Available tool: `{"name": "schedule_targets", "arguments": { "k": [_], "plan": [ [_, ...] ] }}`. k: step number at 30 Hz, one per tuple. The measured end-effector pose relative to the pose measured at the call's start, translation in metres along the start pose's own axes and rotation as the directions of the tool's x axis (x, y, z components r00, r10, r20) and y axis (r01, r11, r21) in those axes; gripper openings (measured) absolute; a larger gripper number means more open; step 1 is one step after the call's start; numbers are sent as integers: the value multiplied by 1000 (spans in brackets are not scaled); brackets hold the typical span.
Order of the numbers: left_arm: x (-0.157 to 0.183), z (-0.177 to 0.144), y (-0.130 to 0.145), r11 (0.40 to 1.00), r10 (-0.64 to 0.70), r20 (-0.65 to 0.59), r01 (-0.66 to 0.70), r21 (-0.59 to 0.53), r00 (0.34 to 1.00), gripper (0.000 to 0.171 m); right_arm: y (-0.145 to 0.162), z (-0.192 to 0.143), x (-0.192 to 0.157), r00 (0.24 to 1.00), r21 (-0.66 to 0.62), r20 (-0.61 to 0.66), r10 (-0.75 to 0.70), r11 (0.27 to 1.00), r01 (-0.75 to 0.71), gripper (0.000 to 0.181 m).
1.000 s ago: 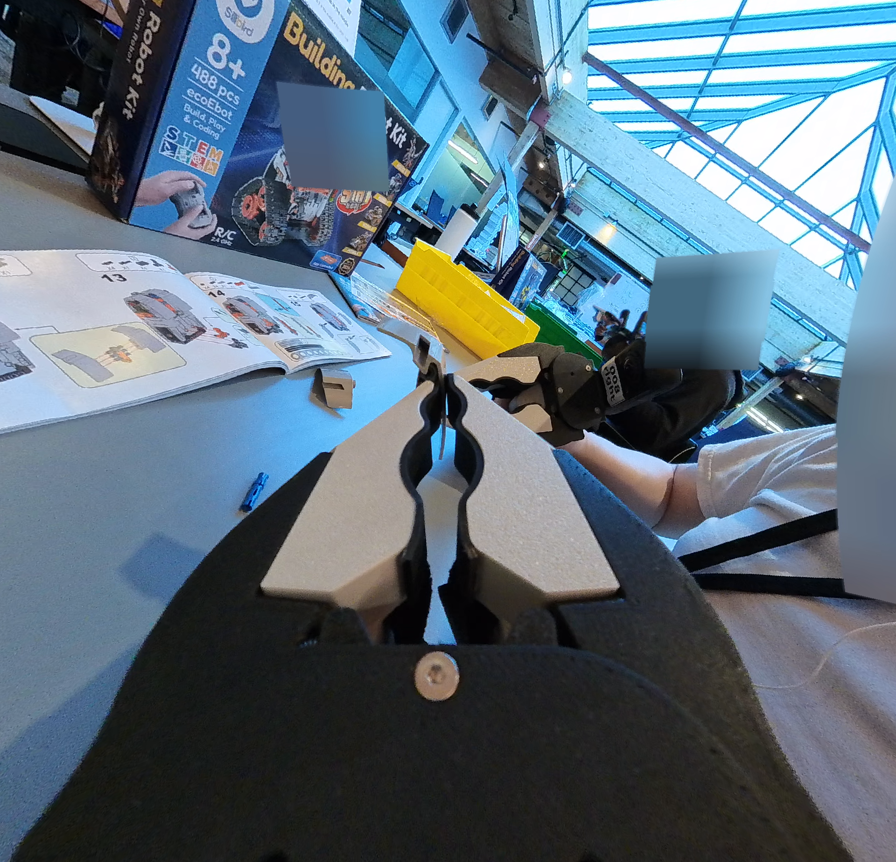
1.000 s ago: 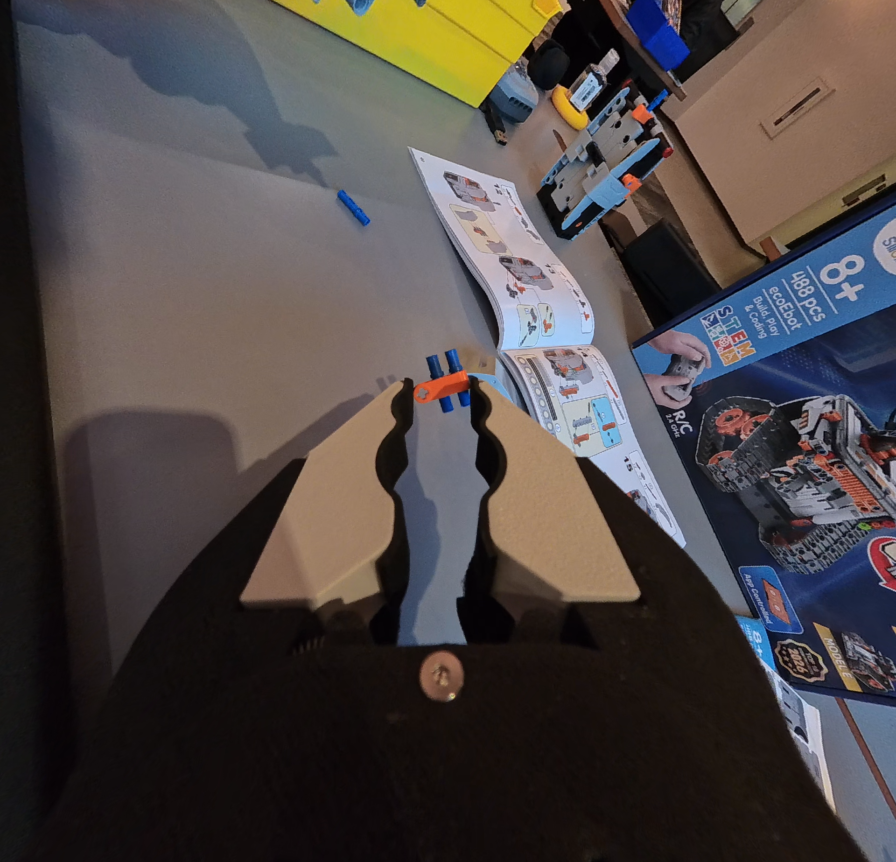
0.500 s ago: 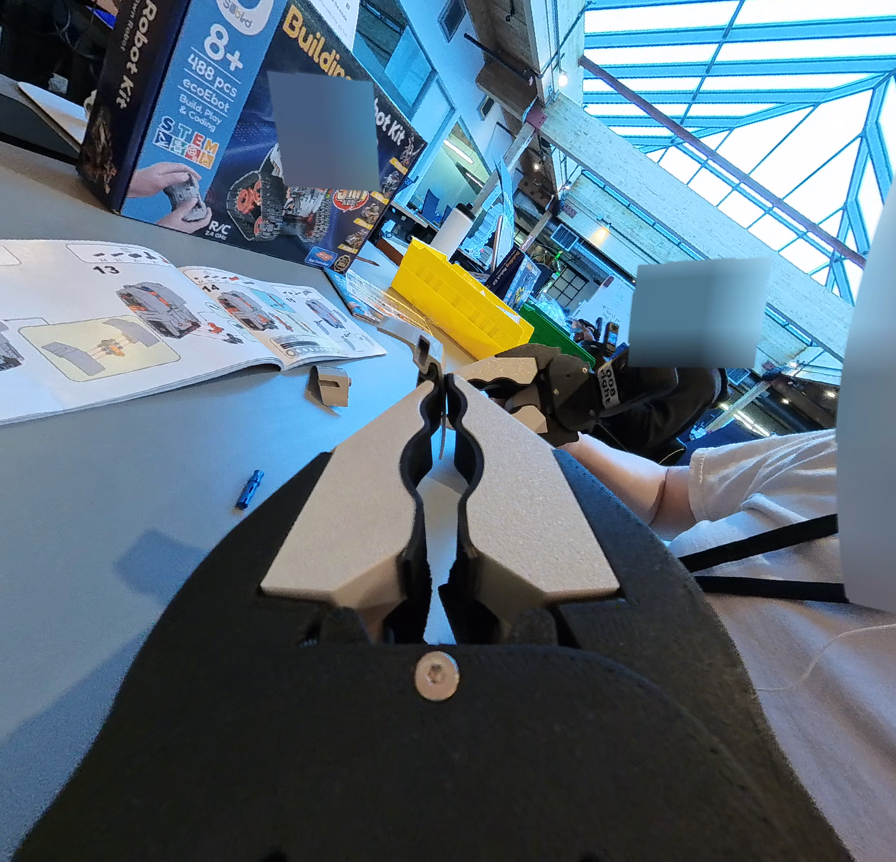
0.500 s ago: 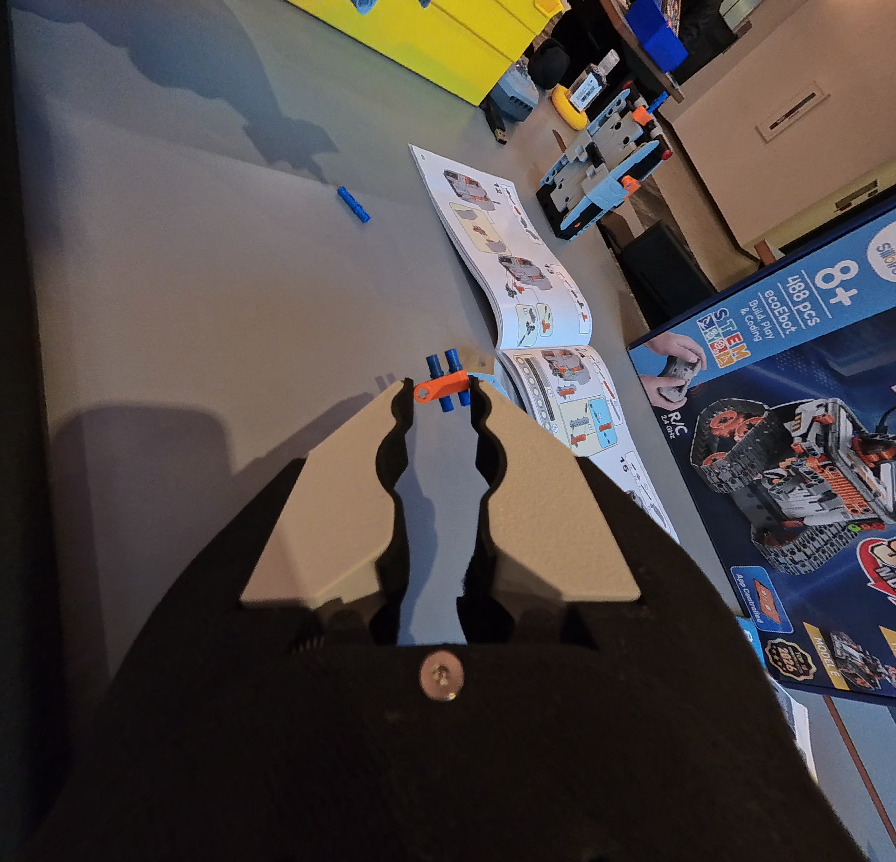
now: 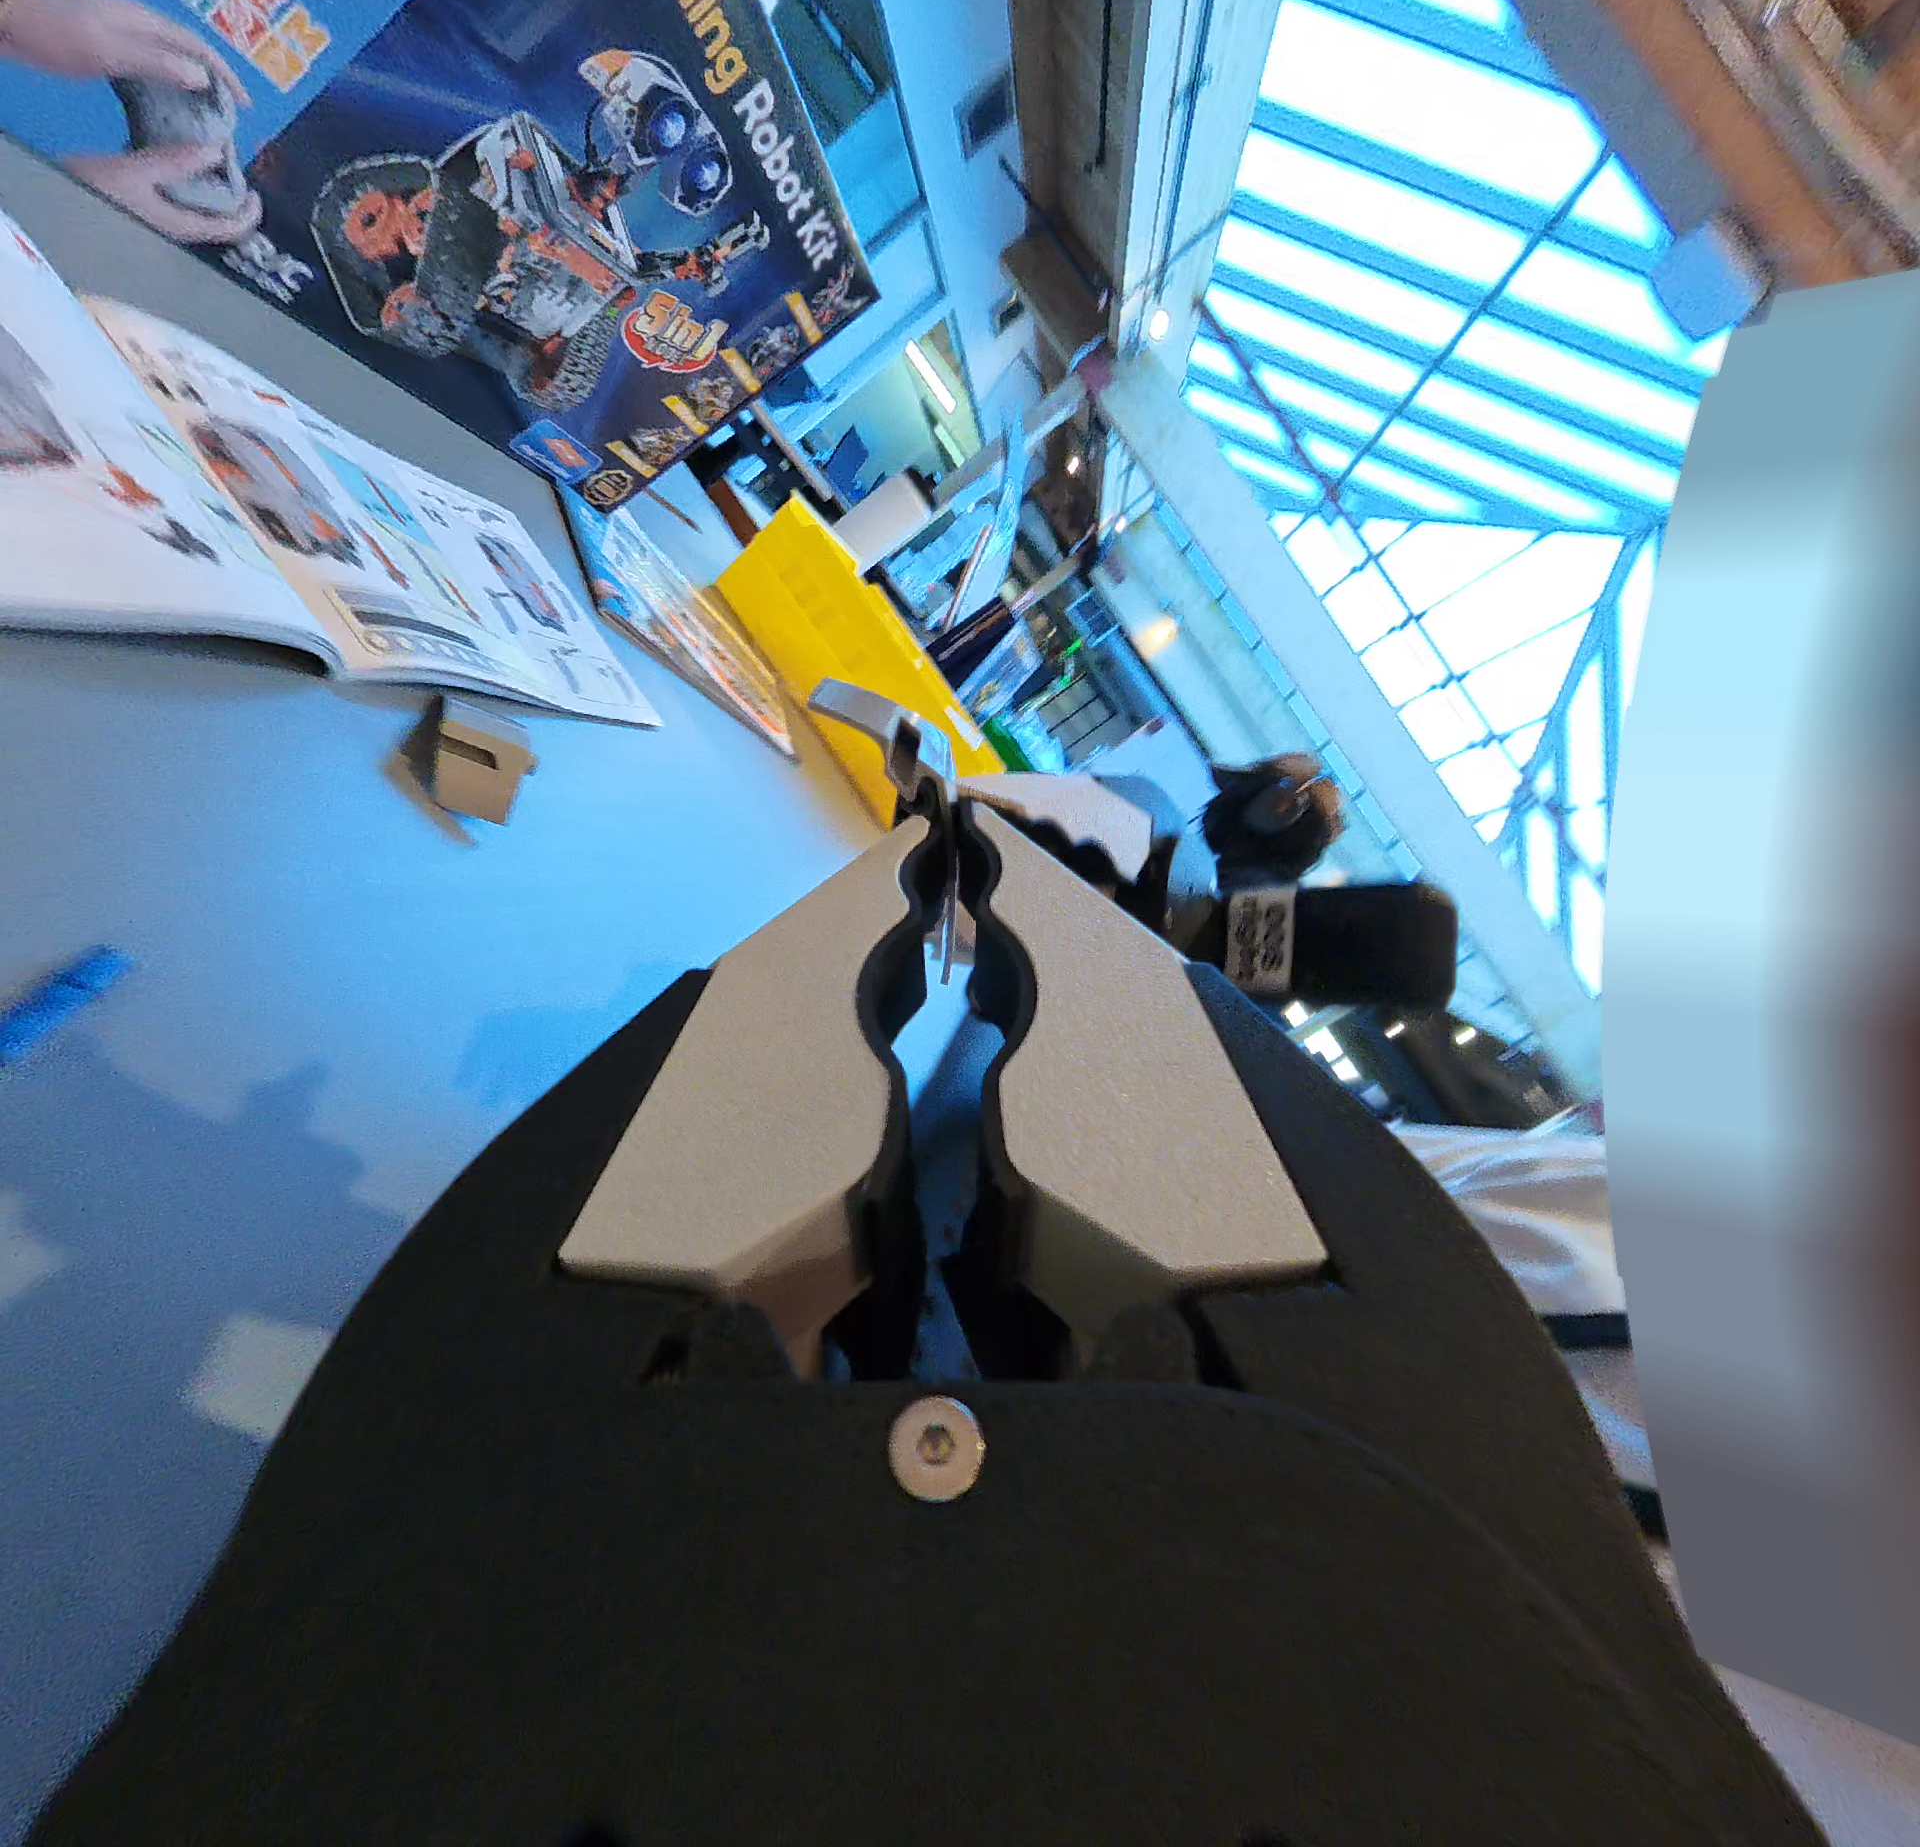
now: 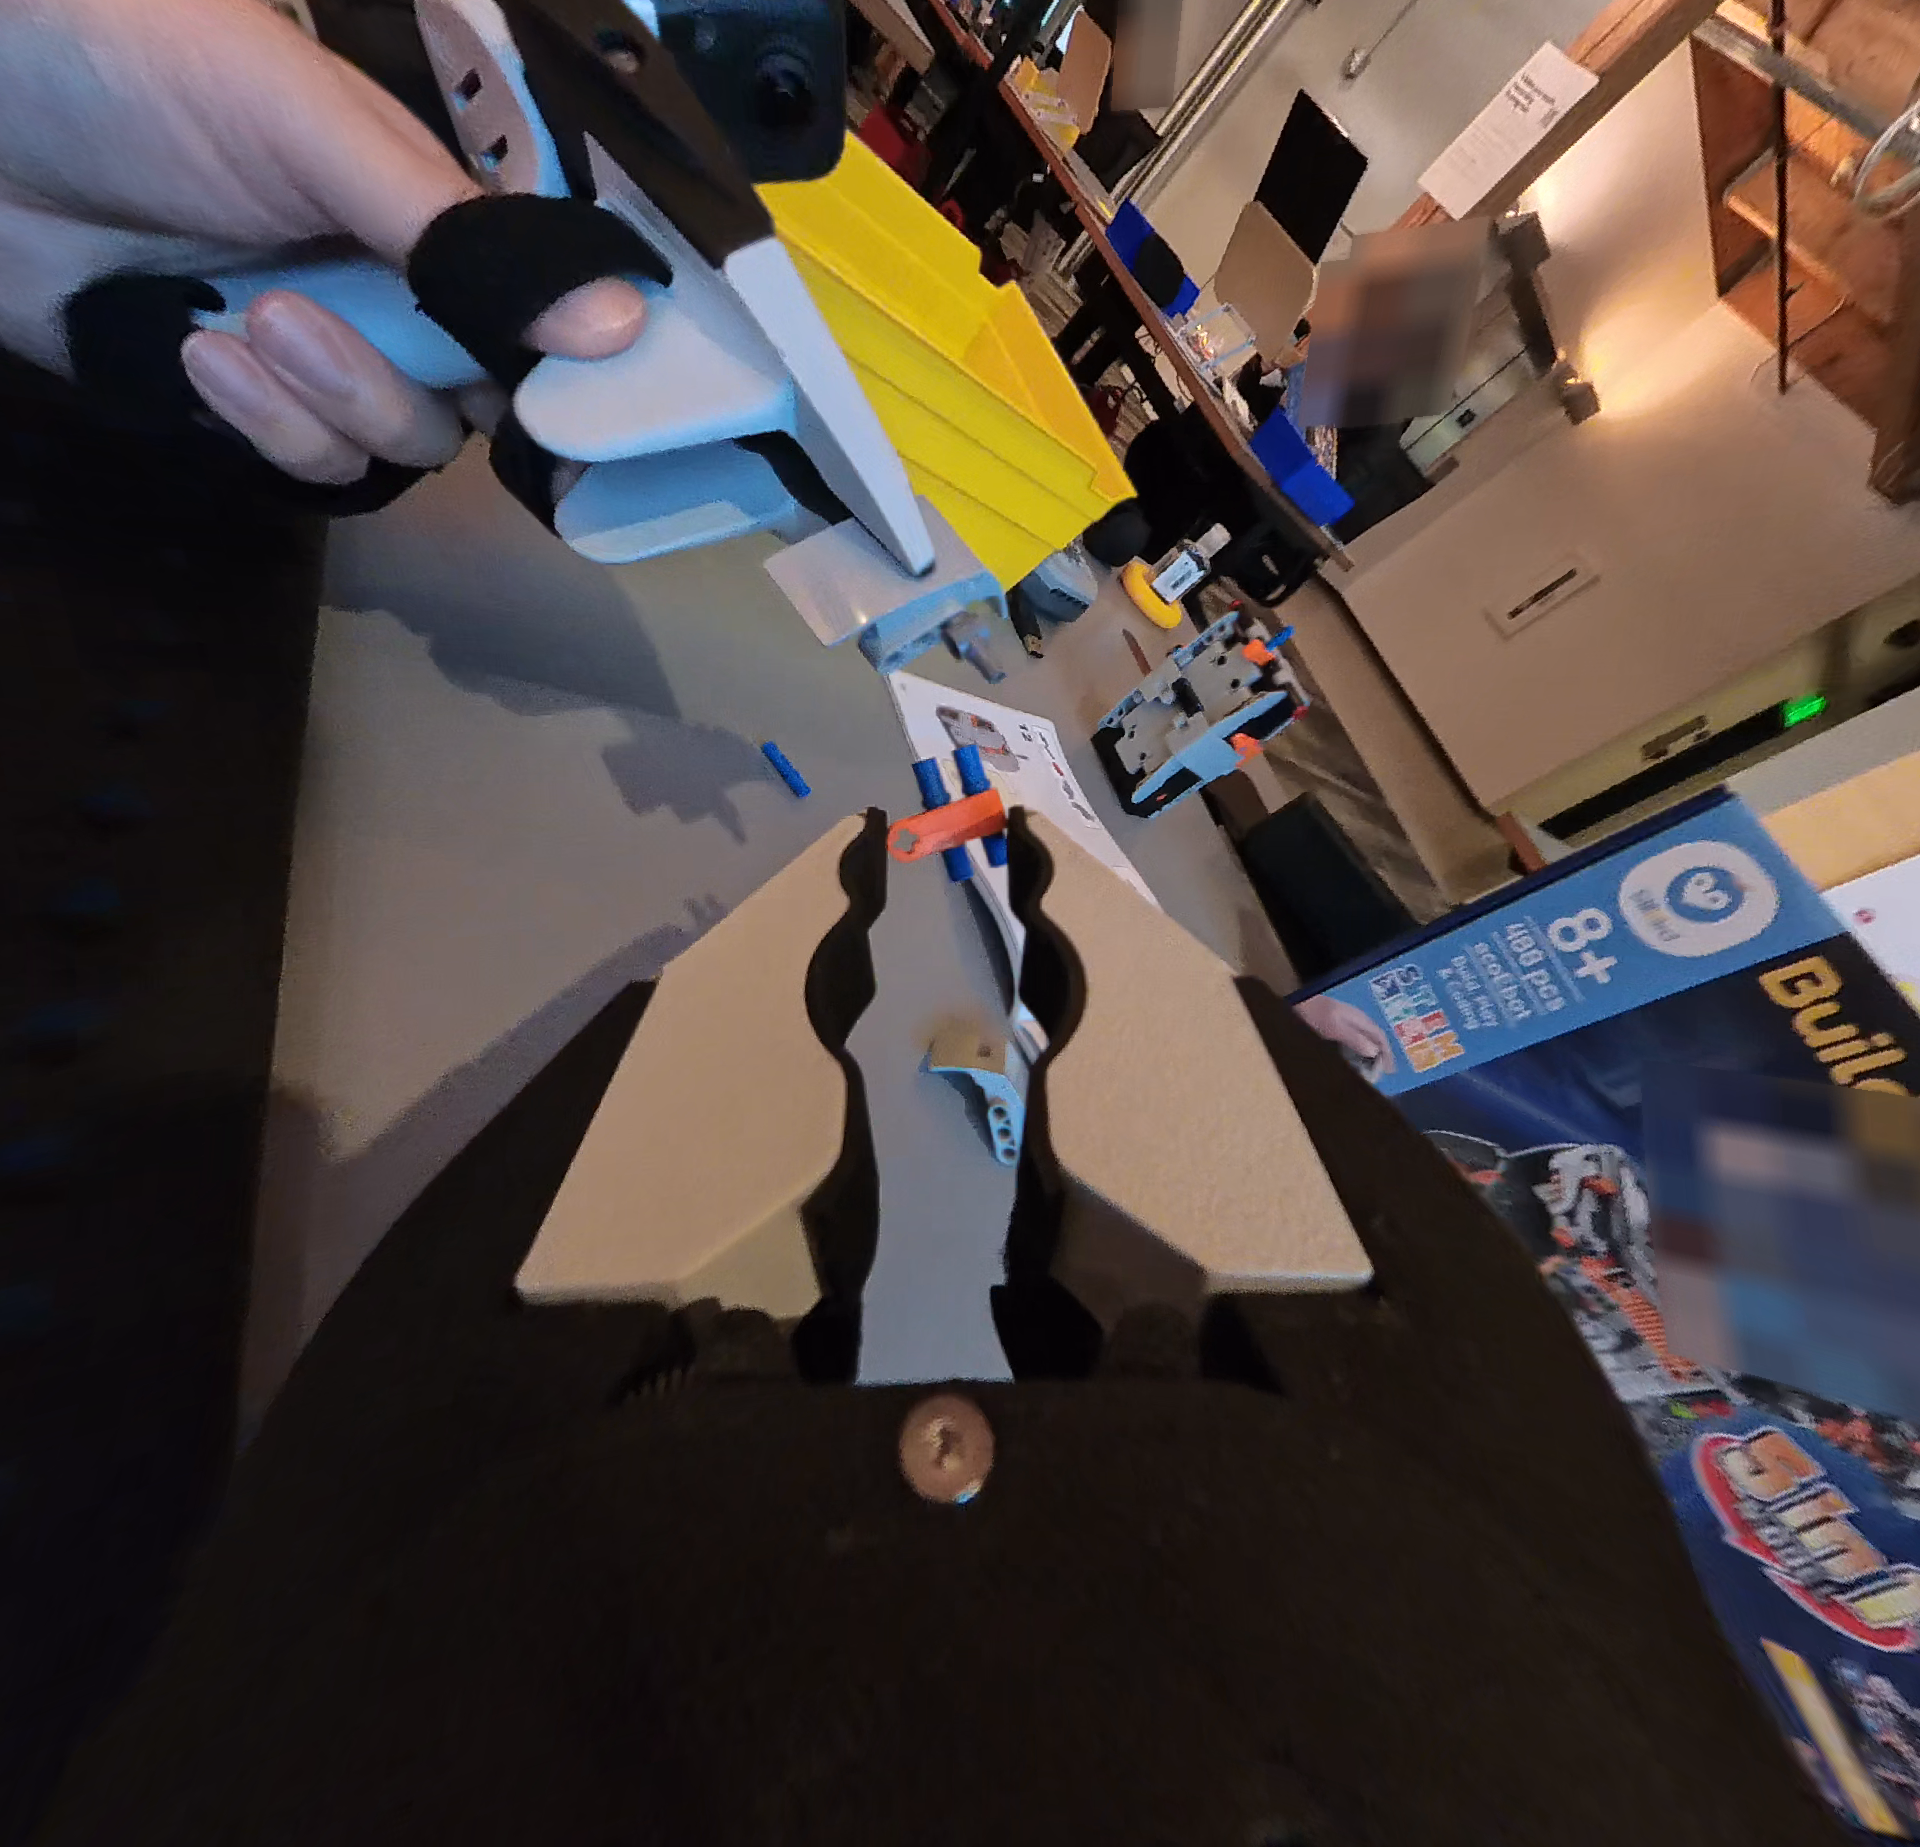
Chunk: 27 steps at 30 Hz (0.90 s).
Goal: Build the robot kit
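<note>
My left hand-held gripper (image 5: 951, 821) is clamped on a grey panel piece (image 5: 883, 732), held up off the surface (image 5: 312, 966). My right hand-held gripper (image 6: 945, 826) pinches an orange beam (image 6: 951, 823) carrying two blue pins (image 6: 971, 763), pins pointing toward the panel, apparently for mating.

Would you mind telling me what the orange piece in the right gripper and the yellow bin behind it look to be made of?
Orange piece: most likely moulded plastic, smooth and evenly coloured, with blue pins pushed through it. Yellow bin: probably rigid plastic with a slight sheen, judging by its uniform colour and stepped moulded walls.
</note>
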<state>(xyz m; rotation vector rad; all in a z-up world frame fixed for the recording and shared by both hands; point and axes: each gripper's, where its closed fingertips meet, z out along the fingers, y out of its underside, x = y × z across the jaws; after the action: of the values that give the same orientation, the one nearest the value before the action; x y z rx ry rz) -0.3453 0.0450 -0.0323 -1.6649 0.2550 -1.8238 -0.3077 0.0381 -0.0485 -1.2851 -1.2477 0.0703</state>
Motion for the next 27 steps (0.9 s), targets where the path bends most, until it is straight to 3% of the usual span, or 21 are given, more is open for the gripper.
{"name": "schedule_targets", "arguments": {
  "k": [6, 12, 27],
  "plan": [
    [15, 14, 7, 995, -77, -64, 80, 57, 995, 0, -1, -7, 5, 982, -100, 13, -190, 977, 190, 22],
    [34, 21, 2, 991, 38, -75, -28, 134, 996, 0, -19, -15, 18, 947, -164, 82, -310, 933, 320, 22],
    [79, 18, -12, 948, 236, -153, -193, 254, 960, 0, -69, -25, 40, 847, -232, 87, -525, 816, 529, 21]
  ]
}}
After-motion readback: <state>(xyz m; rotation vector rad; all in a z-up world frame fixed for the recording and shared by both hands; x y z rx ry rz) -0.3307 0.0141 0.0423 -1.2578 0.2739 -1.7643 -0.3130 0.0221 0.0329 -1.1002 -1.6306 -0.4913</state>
